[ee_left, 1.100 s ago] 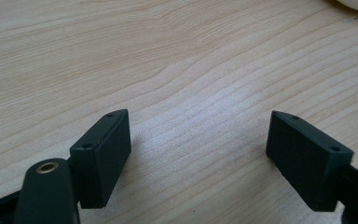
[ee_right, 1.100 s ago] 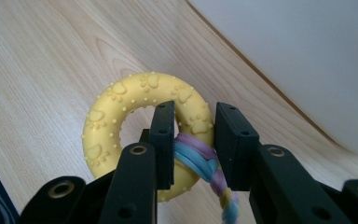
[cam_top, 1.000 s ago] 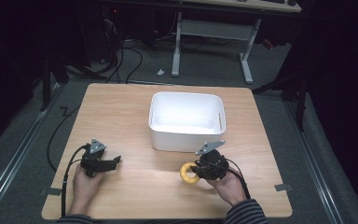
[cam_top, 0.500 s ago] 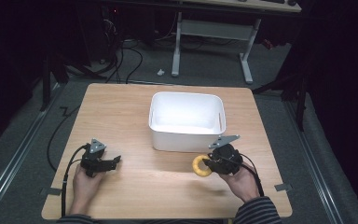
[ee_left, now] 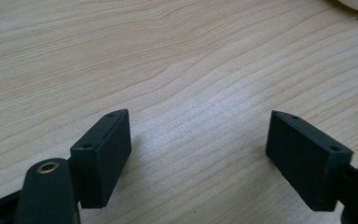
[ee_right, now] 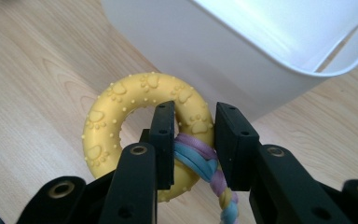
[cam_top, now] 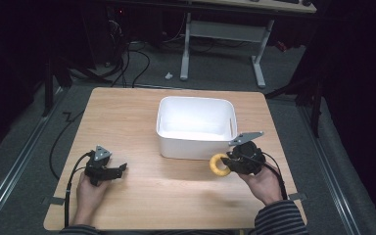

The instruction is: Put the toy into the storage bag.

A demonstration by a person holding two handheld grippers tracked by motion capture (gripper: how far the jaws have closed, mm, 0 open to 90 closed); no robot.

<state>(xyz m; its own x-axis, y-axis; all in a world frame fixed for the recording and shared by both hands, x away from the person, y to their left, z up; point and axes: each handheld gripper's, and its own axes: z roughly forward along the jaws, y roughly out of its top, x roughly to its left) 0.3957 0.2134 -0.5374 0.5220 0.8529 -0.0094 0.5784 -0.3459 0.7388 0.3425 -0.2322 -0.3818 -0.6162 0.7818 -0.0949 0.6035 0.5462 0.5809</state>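
my right gripper has its jaws closed on the yellow ring toy, pinching it where a braided rope of purple, blue and yellow is tied through it. the ring carries raised paw prints and little bumps. in the high view the yellow ring toy sits just off the near right corner of the white bin, at the tip of my right gripper; whether it rests on the table or hangs slightly above it i can't quite tell. in my right gripper view the bin's wall rises just behind the ring, close but apart from it as far as i can see.

my left gripper has its jaws wide apart with nothing but bare wood grain between them. from above, my left gripper lies low at the near left of the table, well apart from the bin.
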